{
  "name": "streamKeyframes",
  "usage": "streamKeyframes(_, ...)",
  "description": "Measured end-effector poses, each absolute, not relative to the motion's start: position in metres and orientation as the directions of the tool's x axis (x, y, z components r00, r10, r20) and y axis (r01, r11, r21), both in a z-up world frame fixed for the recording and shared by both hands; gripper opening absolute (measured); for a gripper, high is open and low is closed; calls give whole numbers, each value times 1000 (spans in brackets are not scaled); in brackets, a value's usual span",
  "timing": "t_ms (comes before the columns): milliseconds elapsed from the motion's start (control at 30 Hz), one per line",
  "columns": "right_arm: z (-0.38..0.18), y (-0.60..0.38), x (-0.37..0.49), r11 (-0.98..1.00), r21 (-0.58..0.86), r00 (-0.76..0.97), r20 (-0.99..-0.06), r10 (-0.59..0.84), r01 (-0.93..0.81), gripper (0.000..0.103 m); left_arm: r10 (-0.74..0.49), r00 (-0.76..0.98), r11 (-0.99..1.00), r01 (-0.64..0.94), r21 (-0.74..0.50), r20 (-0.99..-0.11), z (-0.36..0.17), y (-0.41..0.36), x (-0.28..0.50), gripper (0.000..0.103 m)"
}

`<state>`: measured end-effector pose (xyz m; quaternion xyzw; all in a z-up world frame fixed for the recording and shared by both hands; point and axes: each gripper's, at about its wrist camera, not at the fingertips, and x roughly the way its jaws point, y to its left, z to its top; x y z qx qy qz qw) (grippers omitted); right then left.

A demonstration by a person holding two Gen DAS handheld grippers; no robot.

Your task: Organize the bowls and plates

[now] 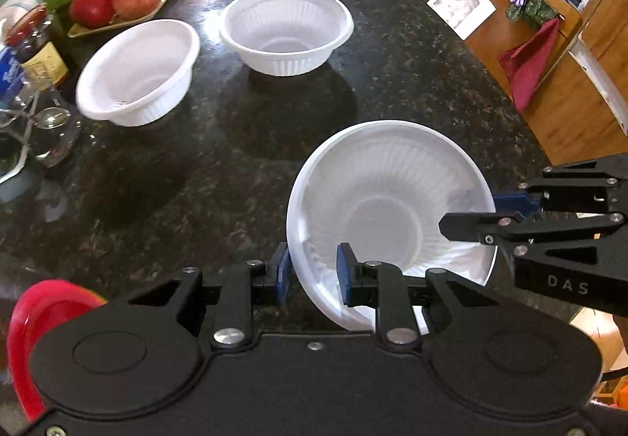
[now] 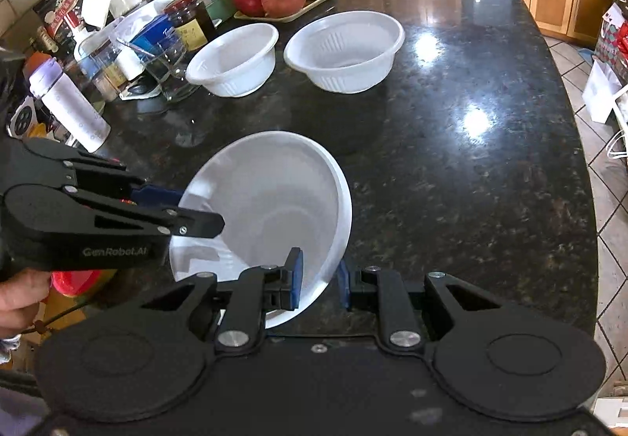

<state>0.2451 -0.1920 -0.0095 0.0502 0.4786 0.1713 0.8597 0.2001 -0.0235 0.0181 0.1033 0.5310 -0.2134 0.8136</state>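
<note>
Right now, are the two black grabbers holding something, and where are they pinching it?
Both hold one white ribbed plastic bowl by its rim: left gripper on one side, right gripper on the opposite side.

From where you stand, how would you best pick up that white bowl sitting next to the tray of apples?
Take the nearer white bowl by its thin rim, coming down from above with one finger inside and one outside the wall. It stands upright and open, its flared lip is easy to pinch, and its ribbed sides look too wide to span. The side facing away from the jars seems freest.
</note>
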Motion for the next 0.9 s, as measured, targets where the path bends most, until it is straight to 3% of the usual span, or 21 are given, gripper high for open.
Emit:
streamKeyframes(300, -14, -188, 244, 946, 248, 492, -809, 320, -208, 24, -271, 339, 884, 457, -94, -901, 15, -14, 200, 33)
streamKeyframes(500, -12, -185, 238, 958, 217, 531, -798, 284, -187, 52, -309, 341, 879, 460, -129, -888, 17, -6, 199, 58)
streamKeyframes(733, 2, -188, 227, 971, 187, 612, -754, 239, -150, 66, -332, 381, 876, 464, -132, -863, 32, 5, 194, 59)
streamKeyframes(900, 25, -192, 224, 981, 162, 691, -697, 193, -111, 69, -344, 421, 882, 453, -135, -839, 47, 16, 199, 59)
